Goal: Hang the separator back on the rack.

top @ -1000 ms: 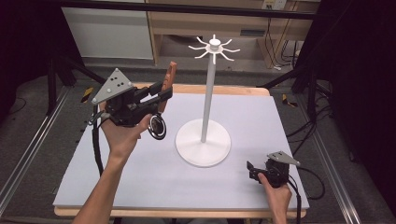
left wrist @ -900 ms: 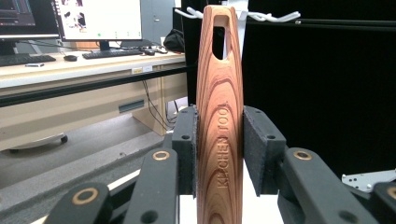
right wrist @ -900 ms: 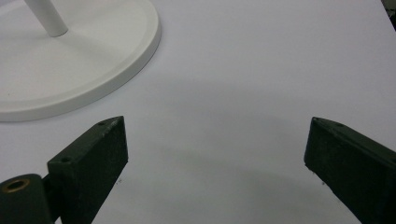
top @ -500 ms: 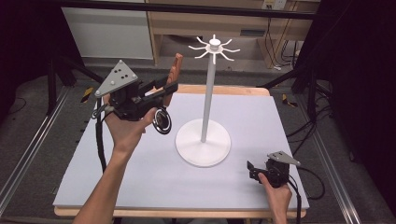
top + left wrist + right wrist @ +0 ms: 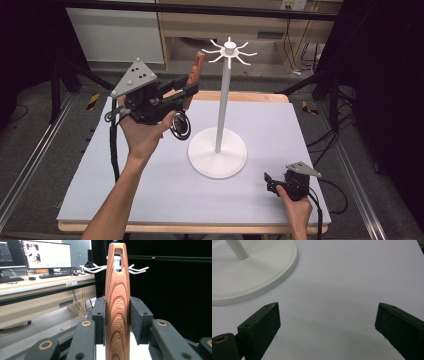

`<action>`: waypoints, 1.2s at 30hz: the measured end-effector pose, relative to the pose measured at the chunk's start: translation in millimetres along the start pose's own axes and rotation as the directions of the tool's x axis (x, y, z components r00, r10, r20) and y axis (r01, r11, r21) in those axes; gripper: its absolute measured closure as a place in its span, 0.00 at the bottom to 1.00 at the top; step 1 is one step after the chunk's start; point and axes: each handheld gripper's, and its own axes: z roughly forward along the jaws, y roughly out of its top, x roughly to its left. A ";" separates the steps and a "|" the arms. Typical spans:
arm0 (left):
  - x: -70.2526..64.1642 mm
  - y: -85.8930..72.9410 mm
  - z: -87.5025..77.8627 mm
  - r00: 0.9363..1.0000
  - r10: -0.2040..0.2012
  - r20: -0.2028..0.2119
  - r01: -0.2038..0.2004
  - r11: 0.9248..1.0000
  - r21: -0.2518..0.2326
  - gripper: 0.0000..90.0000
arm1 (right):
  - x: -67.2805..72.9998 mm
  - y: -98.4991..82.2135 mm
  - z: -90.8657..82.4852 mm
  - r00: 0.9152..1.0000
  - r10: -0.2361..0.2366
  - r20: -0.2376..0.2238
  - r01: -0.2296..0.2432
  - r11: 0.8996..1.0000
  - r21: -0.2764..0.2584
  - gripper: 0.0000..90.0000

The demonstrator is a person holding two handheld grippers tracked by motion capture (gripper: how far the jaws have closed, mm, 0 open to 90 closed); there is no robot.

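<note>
My left gripper (image 5: pixel 187 95) is raised above the table's left side, shut on a wooden kitchen tool (image 5: pixel 196 70). In the left gripper view the tool's striped handle (image 5: pixel 117 302) stands upright between both pads, its slotted end at the top. Behind that slot are the white hooks (image 5: pixel 136 268) of the stand. The white stand (image 5: pixel 223 100) rises from a round base (image 5: pixel 217 152) at mid-table, with its hook crown (image 5: pixel 229 50) to the right of the tool's tip. My right gripper (image 5: pixel 270 181) rests low at the table's front right, open, with bare table between its pads (image 5: pixel 262 326).
The pale grey table (image 5: pixel 150 195) has free room in front and to the right of the stand base (image 5: pixel 249 277). A black ring-shaped part (image 5: pixel 181 125) hangs under the left gripper. Desks with monitors (image 5: pixel 47 255) stand beyond the table.
My left gripper has risen and moved right toward the stand's top, carrying the wooden tool. The right gripper has stayed put.
</note>
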 end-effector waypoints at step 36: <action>1.5 -5.6 30.2 1.000 -0.001 -0.007 0.001 0.998 0.060 0.75 | -0.3 -0.1 -0.3 1.000 -0.002 -0.002 0.002 1.000 -0.001 0.07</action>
